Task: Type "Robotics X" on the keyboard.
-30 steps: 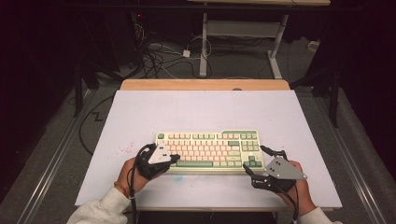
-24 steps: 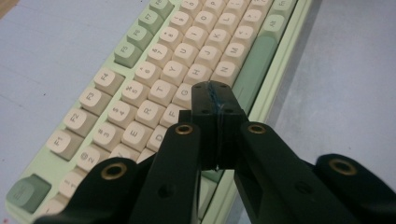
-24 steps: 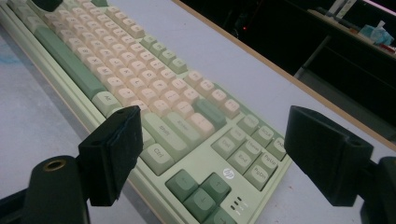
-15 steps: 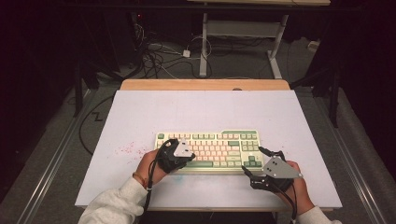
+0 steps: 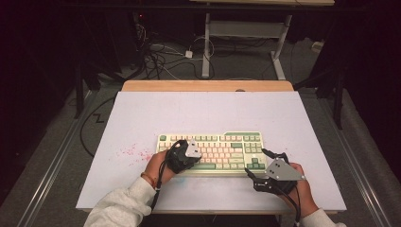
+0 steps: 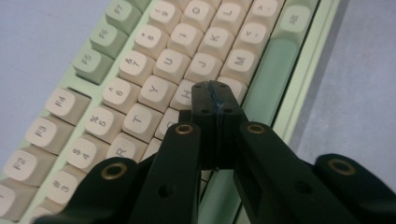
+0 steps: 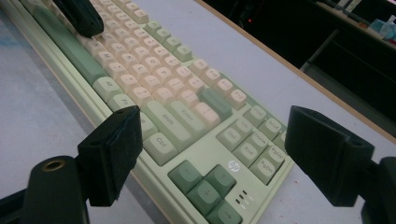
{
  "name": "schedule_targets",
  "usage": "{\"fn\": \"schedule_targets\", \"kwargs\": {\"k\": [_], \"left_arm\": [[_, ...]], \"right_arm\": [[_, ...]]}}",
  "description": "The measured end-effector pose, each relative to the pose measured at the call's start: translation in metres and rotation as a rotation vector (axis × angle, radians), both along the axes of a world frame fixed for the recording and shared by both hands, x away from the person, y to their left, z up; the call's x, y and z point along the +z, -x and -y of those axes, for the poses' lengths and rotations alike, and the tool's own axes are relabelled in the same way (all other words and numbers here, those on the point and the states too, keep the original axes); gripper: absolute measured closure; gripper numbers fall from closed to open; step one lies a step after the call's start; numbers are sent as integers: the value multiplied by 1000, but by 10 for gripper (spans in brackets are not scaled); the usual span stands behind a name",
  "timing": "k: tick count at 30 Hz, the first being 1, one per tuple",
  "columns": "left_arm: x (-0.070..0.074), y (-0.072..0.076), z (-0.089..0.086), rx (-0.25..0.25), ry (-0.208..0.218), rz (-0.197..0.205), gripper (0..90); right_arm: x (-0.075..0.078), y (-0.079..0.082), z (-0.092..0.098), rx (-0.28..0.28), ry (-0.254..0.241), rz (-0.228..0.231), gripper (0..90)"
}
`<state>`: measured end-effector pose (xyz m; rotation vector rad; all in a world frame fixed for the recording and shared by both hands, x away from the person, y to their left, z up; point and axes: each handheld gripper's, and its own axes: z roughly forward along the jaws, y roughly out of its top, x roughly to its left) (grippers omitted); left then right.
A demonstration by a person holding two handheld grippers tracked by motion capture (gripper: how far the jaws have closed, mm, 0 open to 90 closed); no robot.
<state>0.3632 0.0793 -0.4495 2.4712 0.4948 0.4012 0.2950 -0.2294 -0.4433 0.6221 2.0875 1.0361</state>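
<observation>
Pale table [image 5: 142,113] under keyboard [image 5: 222,142], dark cabled floor [image 5: 165,56] beyond. Left gripper [image 5: 189,152] closed, empty, over keys; right gripper [image 5: 265,165] wide open, empty, beside keyboard.

Your left gripper [image 5: 182,156] is black, with a small grey three-cornered plate on top and a black cable trailing back past your wrist. In the left gripper view its two black jaws carry brass-ringed screw holes and smaller dark screws near the tips. Your right gripper [image 5: 268,171] is black too, under a larger grey plate with a small mark on it; its jaws end in blocky black pads [image 7: 112,151]. You wear light grey sleeves [image 5: 120,205] and an orange band [image 5: 148,178] on the left wrist.
</observation>
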Motion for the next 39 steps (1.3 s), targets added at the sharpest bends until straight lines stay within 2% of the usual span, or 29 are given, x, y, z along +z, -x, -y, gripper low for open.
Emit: {"fn": "schedule_targets", "kwargs": {"k": [3,5,13,14,16,18,20,21,22,24,25,26,28,33,39], "left_arm": [[1,0,-1,-3,6,3,876],[4,1,-4,3,29,11,876],[21,8,-19,32,121,98,858],[22,9,-20,39,131,113,802],[25,11,-24,36,144,134,772],[27,13,-26,36,135,164,659],[28,14,-29,42,146,175,648],[28,15,-30,39,147,182,507],[28,18,-35,53,161,212,478],[28,19,-37,69,165,228,326],[28,20,-39,83,171,245,326],[28,21,-42,92,182,253,267],[28,22,-48,98,204,256,237],[27,29,-64,115,245,298,182],[21,39,-90,157,277,338,180]], "right_arm": [[0,0,0,4,5,1,198],[0,0,0,4,5,4,198],[2,0,2,-3,-19,-6,210],[2,0,2,-2,-22,-8,210],[2,0,2,1,-27,-13,210],[2,-1,2,2,-33,-20,210],[2,-1,2,0,-35,-22,208],[2,-1,3,3,-41,-25,208],[2,-1,3,1,-45,-24,209],[2,-2,4,1,-48,-29,211],[2,-2,4,1,-48,-29,211],[3,-2,4,2,-48,-31,211],[3,-3,4,0,-52,-33,211],[3,-3,4,0,-56,-35,211],[6,-5,4,3,-75,-40,234]]}}
